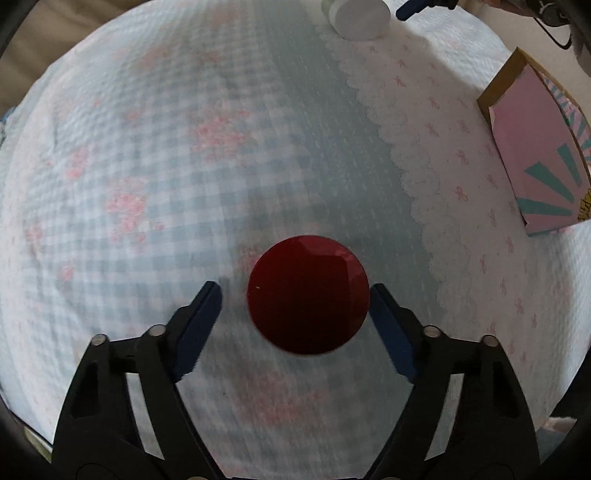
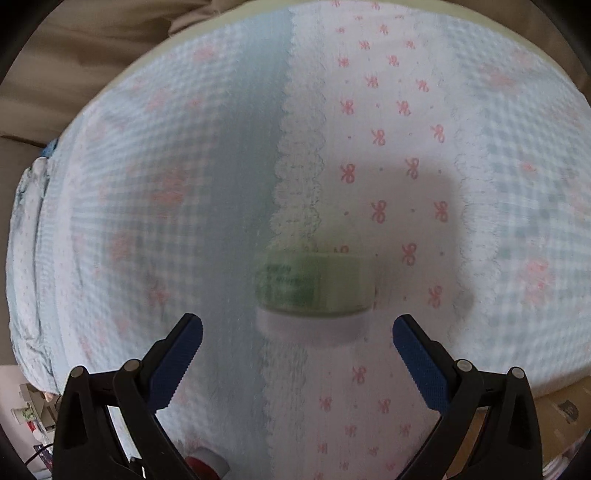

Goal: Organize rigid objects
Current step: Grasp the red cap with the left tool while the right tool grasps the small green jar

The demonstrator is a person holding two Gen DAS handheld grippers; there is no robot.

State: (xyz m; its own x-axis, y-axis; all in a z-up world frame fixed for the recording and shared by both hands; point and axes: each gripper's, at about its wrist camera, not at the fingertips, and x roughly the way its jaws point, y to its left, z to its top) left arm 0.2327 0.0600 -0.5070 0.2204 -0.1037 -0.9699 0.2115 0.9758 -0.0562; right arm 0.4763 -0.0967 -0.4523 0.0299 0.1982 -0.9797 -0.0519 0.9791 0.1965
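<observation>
In the left wrist view a dark red round lid or jar (image 1: 308, 294) lies on the patterned bedspread between my left gripper's blue fingers (image 1: 295, 302). The right finger touches it, the left finger stands apart, so the gripper is open. In the right wrist view a green-labelled jar with a white cap (image 2: 314, 295) lies on its side on the bedspread, just ahead of my open right gripper (image 2: 297, 332), apart from both fingers. The same white-capped jar (image 1: 360, 16) and a blue finger of the right gripper (image 1: 408, 9) show at the top of the left wrist view.
A pink box with teal rays (image 1: 543, 147) lies on the bed at the right of the left wrist view. The bed edge (image 2: 122, 74) curves along the far side. A red and white object (image 2: 207, 463) sits under the right gripper.
</observation>
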